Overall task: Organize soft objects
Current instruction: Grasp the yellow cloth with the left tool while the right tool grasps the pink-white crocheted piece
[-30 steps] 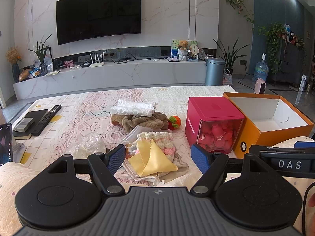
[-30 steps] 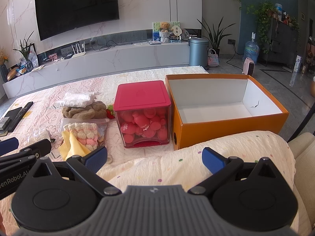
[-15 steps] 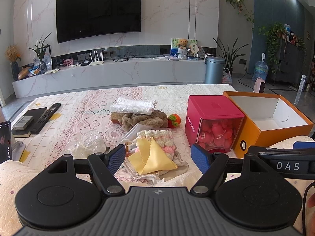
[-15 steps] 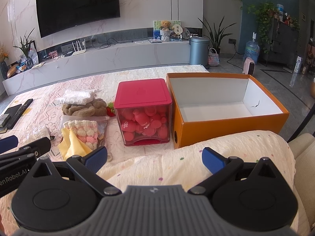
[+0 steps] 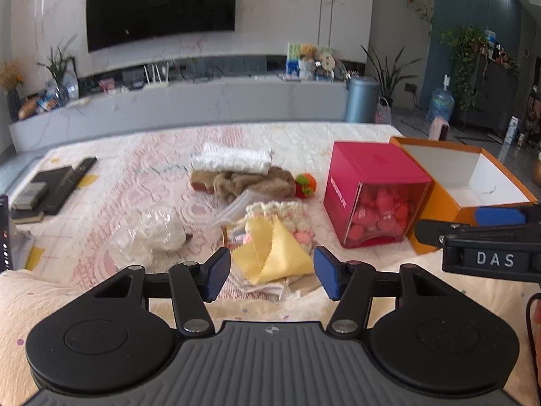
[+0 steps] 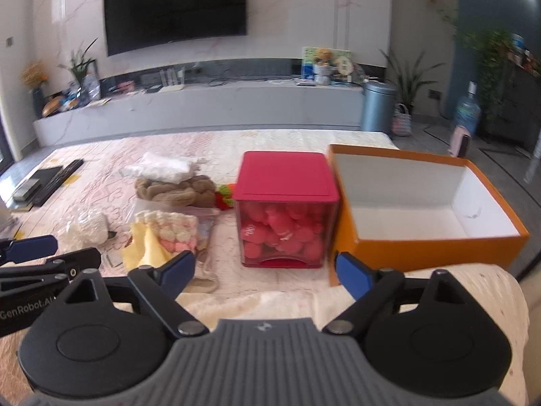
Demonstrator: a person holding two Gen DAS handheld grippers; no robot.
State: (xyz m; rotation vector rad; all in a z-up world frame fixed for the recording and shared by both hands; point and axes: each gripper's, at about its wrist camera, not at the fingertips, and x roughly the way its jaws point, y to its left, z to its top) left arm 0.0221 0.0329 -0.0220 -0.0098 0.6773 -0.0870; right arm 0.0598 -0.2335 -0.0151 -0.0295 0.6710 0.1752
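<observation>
Soft things lie on the lace-covered table: a yellow cloth (image 5: 272, 252) on a pink-and-cream knitted piece (image 5: 287, 215), a brown fuzzy item (image 5: 243, 182), a folded white cloth (image 5: 233, 159) and a small orange-red toy (image 5: 305, 185). My left gripper (image 5: 272, 272) is open and empty, just before the yellow cloth (image 6: 148, 248). My right gripper (image 6: 265, 270) is open and empty, before the red-lidded box (image 6: 284, 209). The open orange box (image 6: 426, 209) stands to the right.
A crumpled clear plastic bag (image 5: 152, 230) lies left of the cloths. A remote and dark books (image 5: 57, 186) sit at the table's left edge. A cream dotted cushion (image 6: 439, 291) lies under both grippers. A TV wall and a low cabinet stand behind the table.
Both grippers have moved forward and tilted down toward the table. The left gripper's fingers now stand closer together, around the near edge of the yellow cloth. Nothing has been gripped.
</observation>
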